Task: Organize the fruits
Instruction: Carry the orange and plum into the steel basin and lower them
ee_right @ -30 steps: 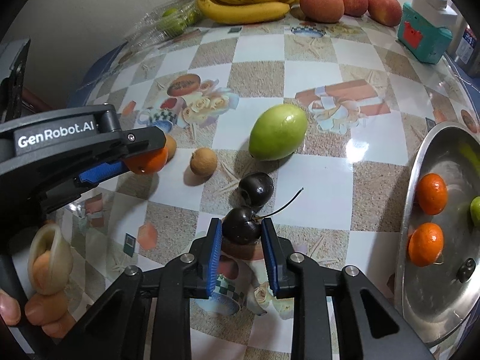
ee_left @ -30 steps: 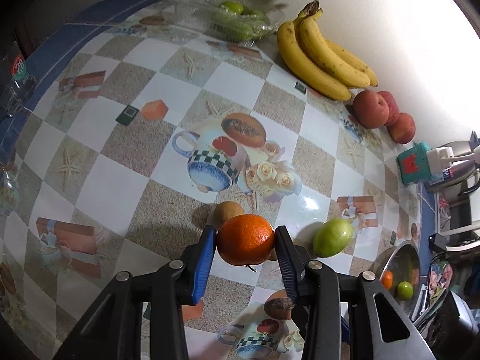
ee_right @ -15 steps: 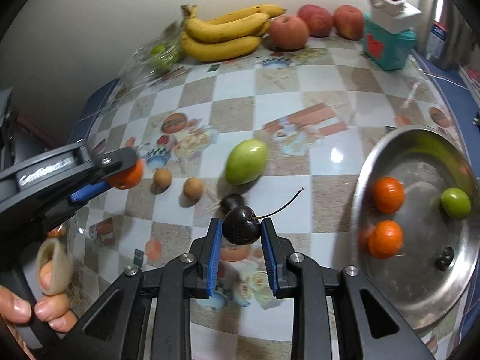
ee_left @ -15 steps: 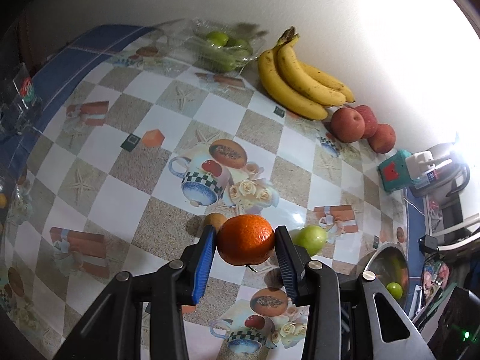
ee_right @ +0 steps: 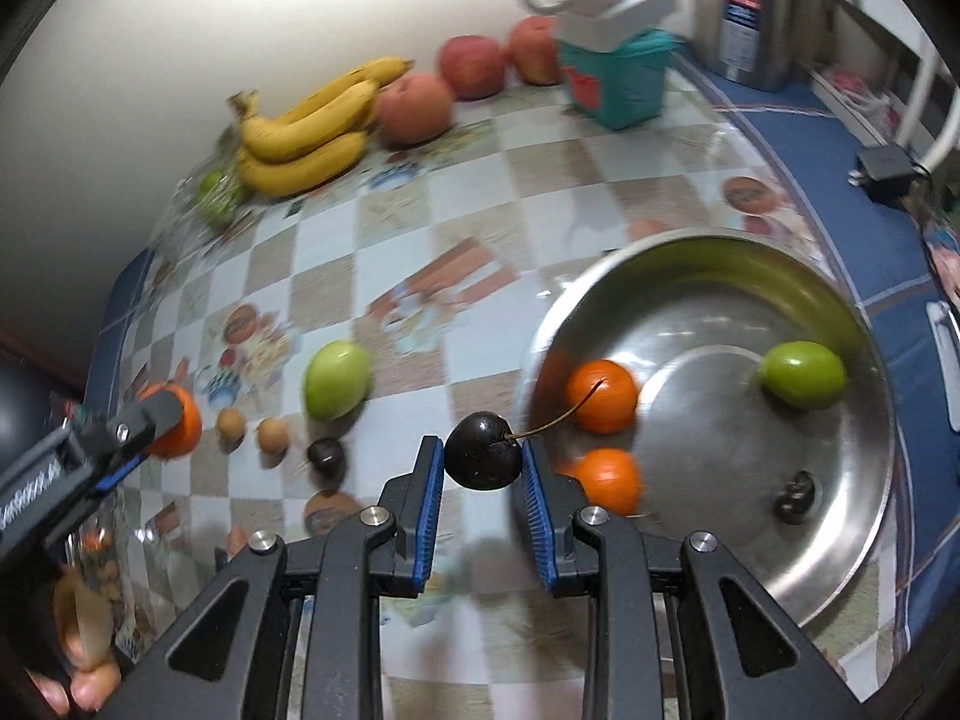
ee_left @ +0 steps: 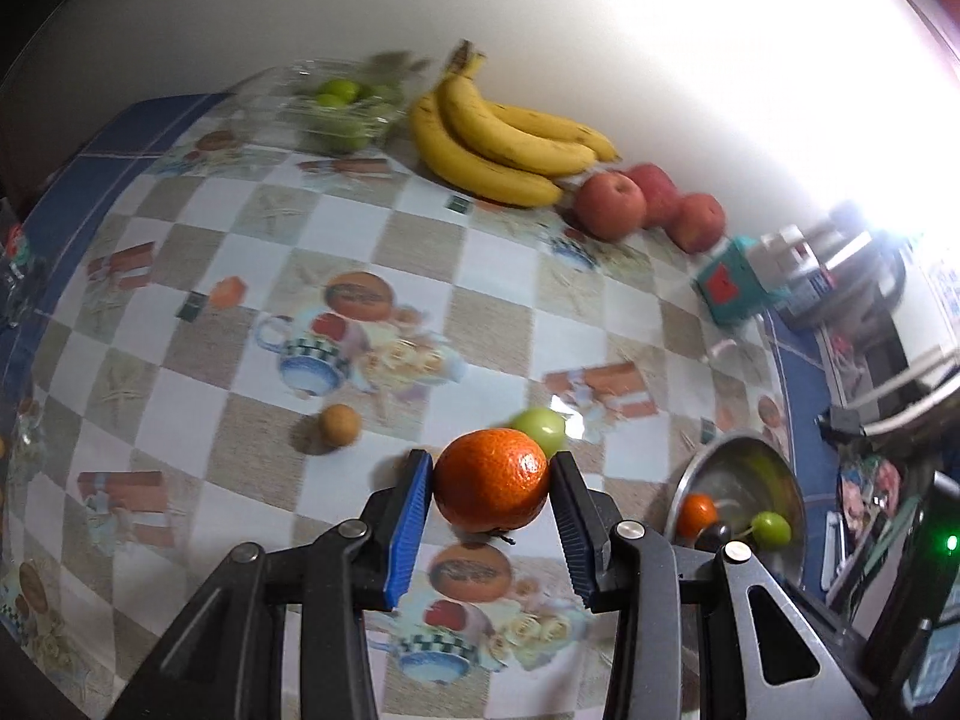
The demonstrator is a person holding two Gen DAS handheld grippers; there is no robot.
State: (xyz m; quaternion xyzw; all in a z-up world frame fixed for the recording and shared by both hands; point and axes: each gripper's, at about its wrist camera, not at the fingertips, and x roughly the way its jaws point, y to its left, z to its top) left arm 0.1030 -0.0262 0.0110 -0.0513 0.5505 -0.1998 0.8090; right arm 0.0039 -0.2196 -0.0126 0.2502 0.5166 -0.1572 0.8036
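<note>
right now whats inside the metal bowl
In the metal bowl: two oranges, a green fruit and a dark cherry. The held cherry and the right gripper cover the near-left rim.

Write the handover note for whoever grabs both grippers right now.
Left gripper: shut on a tangerine, off the table.
Right gripper: shut on a dark cherry, near the steel bowl.
Done: two tangerines, a green fruit and a cherry lie in the bowl.
Left on the table: green fruit, two small brown fruits, another cherry.
</note>
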